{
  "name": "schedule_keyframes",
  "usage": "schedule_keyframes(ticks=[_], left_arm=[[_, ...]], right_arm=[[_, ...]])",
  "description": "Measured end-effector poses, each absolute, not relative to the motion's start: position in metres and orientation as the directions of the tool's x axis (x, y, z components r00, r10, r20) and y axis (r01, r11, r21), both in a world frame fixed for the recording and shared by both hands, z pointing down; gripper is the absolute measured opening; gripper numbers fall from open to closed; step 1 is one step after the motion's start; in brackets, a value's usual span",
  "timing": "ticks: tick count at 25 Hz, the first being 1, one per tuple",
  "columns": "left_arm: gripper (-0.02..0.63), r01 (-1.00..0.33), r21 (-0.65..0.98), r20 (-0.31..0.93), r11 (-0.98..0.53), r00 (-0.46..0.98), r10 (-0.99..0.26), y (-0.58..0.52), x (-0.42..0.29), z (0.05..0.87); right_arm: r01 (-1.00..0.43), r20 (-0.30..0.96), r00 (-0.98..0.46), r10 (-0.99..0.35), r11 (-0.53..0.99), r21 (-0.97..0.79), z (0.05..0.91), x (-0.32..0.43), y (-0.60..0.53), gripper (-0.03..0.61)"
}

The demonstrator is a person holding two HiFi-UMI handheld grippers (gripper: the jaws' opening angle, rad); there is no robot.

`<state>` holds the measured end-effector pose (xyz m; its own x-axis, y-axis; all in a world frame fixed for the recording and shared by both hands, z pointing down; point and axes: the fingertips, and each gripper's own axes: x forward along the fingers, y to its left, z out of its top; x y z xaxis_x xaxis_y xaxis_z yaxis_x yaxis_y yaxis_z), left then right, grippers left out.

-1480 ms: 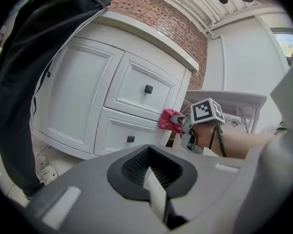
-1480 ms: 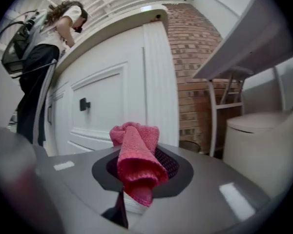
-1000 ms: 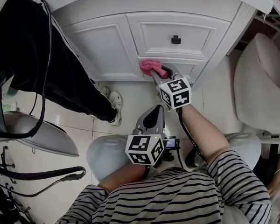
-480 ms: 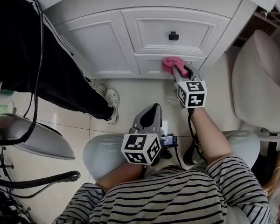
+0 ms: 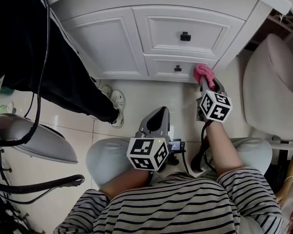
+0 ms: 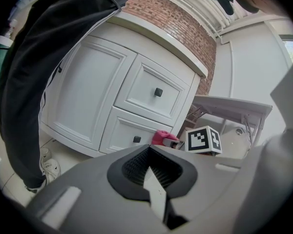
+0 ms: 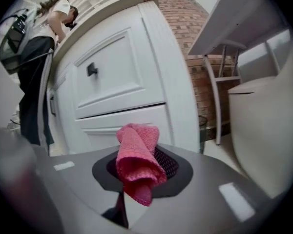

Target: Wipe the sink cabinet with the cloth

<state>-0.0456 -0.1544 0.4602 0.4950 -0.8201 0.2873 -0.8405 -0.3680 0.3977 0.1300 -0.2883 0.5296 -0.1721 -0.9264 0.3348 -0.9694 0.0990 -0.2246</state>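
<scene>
Here a pink cloth sits bunched and folded at the right end of the lower drawer of a white sink cabinet, close to the cabinet's right corner post; whether it presses on the wood cannot be told. The right gripper holds the cloth, its jaws closed tight on the cloth's lower end so that the rest stands up in a loose roll, as the right gripper view shows. The marker cube on this gripper faces up toward the head camera. The lower drawer carries a small dark knob left of the cloth, and the upper drawer above has a larger dark knob. The left gripper hangs well back from the cabinet, over the seated person's lap, pointing toward the cabinet, its jaws drawn together with nothing between them. The seated person wears a striped shirt. Pale floor tiles lie between the knees and the cabinet. At the left, a second person stands in black trousers and a white sneaker. At the right stands a white toilet
</scene>
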Motion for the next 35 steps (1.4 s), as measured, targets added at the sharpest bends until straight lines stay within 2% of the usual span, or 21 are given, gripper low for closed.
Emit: schedule_keyframes(ticks=[5,7,10,16,30,35], left_arm=[[-0.008,-0.837,0.407,0.274,-0.366,0.494,-0.825,-0.154,-0.047,0.456],[-0.008,-0.839,0.412,0.274,-0.354,0.485,-0.83,-0.155,-0.051,0.457],[-0.009,-0.843,0.422,0.277,-0.334,0.471,-0.837,-0.155,-0.057,0.458],[-0.009,-0.842,0.422,0.284,-0.336,0.475,-0.833,-0.16,-0.058,0.464],[-0.009,-0.84,0.405,0.288,-0.361,0.492,-0.821,-0.159,-0.043,0.462],[-0.009,-0.844,0.371,0.272,-0.387,0.497,-0.824,-0.155,-0.035,0.454]], right_arm=[[-0.862,0.322,-0.506,-0.8,0.451,-0.231,0.552,-0.026,-0.293,0.089],[-0.829,0.347,-0.559,-0.753,0.516,-0.214,0.567,-0.068,-0.301,0.091],[-0.848,0.394,-0.527,-0.753,0.495,-0.189,0.591,-0.085,-0.322,0.091],[-0.9,0.422,-0.431,-0.798,0.411,-0.144,0.61,-0.047,-0.333,0.089],[-0.993,0.508,-0.117,-0.853,0.096,-0.067,0.637,0.148,-0.313,0.095],[-0.995,0.516,0.056,-0.855,-0.091,-0.043,0.615,0.217,-0.292,0.087]])
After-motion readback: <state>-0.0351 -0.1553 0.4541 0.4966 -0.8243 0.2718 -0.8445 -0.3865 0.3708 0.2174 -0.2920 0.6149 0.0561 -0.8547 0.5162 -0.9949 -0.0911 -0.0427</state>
